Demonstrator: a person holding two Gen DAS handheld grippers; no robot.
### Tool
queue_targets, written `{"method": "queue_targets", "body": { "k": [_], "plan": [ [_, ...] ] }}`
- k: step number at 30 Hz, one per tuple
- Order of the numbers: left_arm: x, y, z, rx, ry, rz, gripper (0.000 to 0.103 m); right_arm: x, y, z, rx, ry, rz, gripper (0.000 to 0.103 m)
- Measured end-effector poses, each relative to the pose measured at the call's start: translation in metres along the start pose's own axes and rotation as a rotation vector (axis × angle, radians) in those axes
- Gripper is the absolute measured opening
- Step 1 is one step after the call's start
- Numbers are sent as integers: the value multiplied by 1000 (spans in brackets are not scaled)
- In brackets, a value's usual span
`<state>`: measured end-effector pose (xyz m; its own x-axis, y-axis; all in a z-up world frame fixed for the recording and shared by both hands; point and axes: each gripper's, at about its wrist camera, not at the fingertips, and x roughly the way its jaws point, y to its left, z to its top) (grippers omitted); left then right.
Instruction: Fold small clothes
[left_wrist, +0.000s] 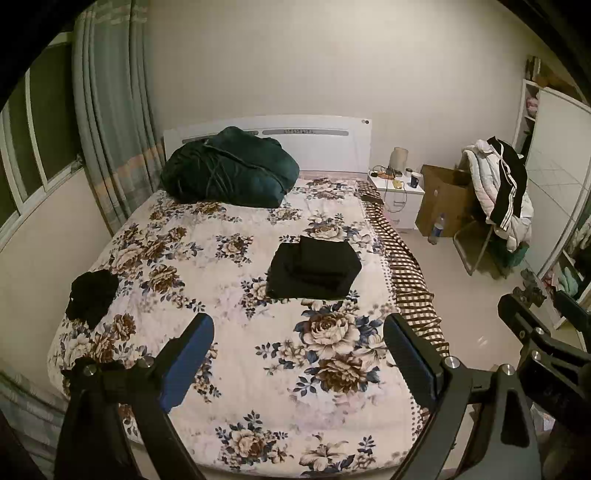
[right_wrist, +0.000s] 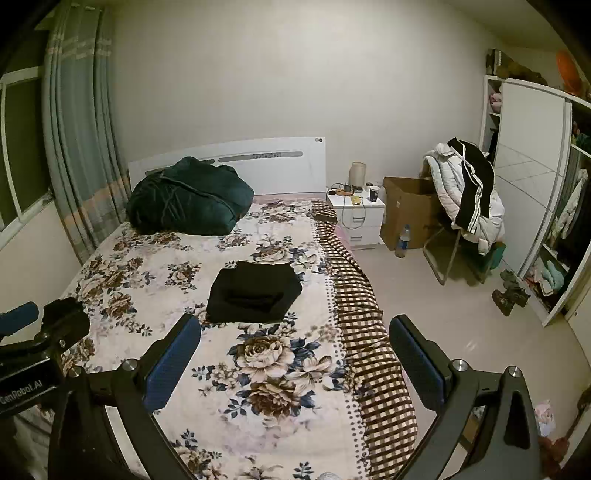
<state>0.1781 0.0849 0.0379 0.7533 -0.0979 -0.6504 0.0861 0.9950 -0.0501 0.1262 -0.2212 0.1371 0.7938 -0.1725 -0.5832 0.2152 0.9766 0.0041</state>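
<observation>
Both tongs are hanging above the floral bedspread (left_wrist: 258, 387) with jaws spread wide and nothing between them: left gripper (left_wrist: 299, 328), right gripper (right_wrist: 295, 328). I'm eyeing the crumpled black garment (left_wrist: 92, 295) lying near the bed's left edge, off to my left, so the left one is nearer (its shape and long axis are unreadable). Folded black clothes (right_wrist: 255, 293) are sitting mid-bed, ahead.

Bedspread (left_wrist: 236, 373): soft floral cloth. Folded black clothes (left_wrist: 314, 269): matt fabric. Tongs pads (right_wrist: 171, 360): blue, ribbed.
</observation>
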Motion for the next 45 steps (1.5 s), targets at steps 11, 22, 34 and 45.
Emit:
{"method": "queue_targets", "body": {
  "k": [11,22,34,45],
  "plan": [
    [-2,8,-4,6,8,15,94,6,-4,5,-13,8,31,103],
    [-2,9,-7,9,16,16,94,9,-4,-3,-22,26,48,103],
    [-3,14,-11,10,15,26,94,14,-6,-11,-34,36,59,103],
    [-5,15,-13,7,16,29,94,22,-14,-14,-48,50,65,103]
  ]
}}
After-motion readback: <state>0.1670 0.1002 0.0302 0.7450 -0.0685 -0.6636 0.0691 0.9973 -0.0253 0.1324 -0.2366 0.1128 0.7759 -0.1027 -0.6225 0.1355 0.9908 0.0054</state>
